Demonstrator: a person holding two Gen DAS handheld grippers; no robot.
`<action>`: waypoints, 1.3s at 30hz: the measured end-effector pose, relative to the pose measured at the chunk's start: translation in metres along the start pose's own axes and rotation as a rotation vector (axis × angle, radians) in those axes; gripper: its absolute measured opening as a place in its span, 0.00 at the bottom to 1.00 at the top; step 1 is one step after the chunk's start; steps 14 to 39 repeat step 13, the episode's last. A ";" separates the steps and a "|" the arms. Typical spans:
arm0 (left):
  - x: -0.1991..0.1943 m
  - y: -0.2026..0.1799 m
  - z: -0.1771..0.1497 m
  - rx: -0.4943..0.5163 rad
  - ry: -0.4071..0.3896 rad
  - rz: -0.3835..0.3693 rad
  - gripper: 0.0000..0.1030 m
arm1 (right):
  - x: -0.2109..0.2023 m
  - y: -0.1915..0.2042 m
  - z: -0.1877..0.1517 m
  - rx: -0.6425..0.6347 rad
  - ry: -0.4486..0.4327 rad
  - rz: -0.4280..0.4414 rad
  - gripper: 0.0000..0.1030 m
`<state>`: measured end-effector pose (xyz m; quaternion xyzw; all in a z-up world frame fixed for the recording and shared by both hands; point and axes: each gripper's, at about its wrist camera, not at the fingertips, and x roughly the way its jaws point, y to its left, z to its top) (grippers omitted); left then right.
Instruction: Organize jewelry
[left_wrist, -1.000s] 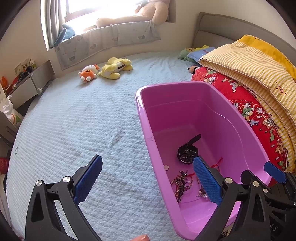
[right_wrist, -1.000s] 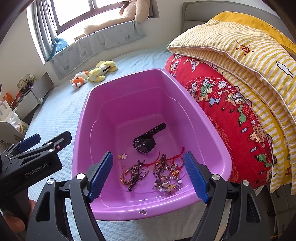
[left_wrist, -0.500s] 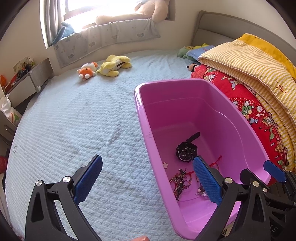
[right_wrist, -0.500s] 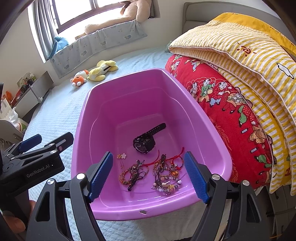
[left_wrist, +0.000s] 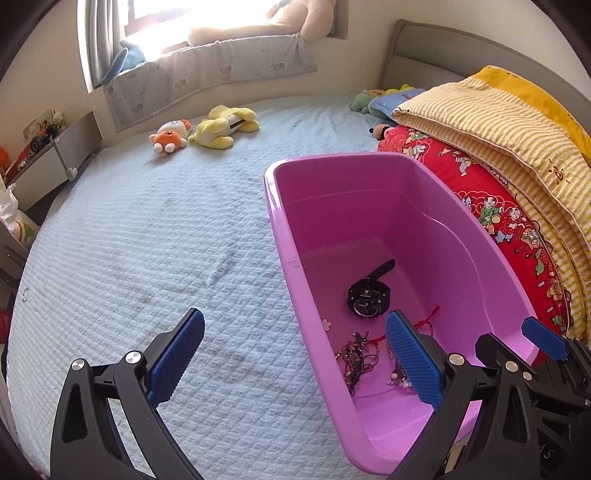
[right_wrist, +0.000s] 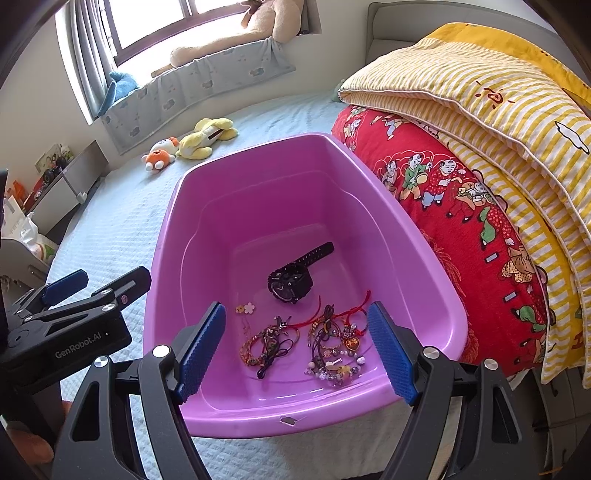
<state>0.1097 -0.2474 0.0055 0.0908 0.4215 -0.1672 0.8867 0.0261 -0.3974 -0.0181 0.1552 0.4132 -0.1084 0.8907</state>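
Observation:
A purple plastic tub stands on the bed. Inside it lie a black watch, a pile of bracelets and red cords, and a small flower charm. My right gripper is open and empty, above the tub's near rim over the bracelets. My left gripper is open and empty, straddling the tub's left wall; it also shows in the right wrist view left of the tub.
Folded red and yellow quilts press against the tub's right side. Two plush toys lie far back on the light blue bedspread. A window ledge with a big teddy is behind. A bedside shelf stands at left.
The left gripper has drifted slightly, so the tub sits a little lower and nearer in its view. The right gripper and the tub's contents have not moved.

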 end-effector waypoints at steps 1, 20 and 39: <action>-0.001 -0.001 -0.001 0.004 -0.004 -0.001 0.94 | 0.000 0.000 0.000 0.000 -0.001 0.000 0.73; 0.000 0.004 0.000 -0.019 0.008 0.014 0.94 | 0.000 0.000 0.000 0.000 -0.001 0.002 0.73; 0.000 0.004 0.000 -0.019 0.008 0.014 0.94 | 0.000 0.000 0.000 0.000 -0.001 0.002 0.73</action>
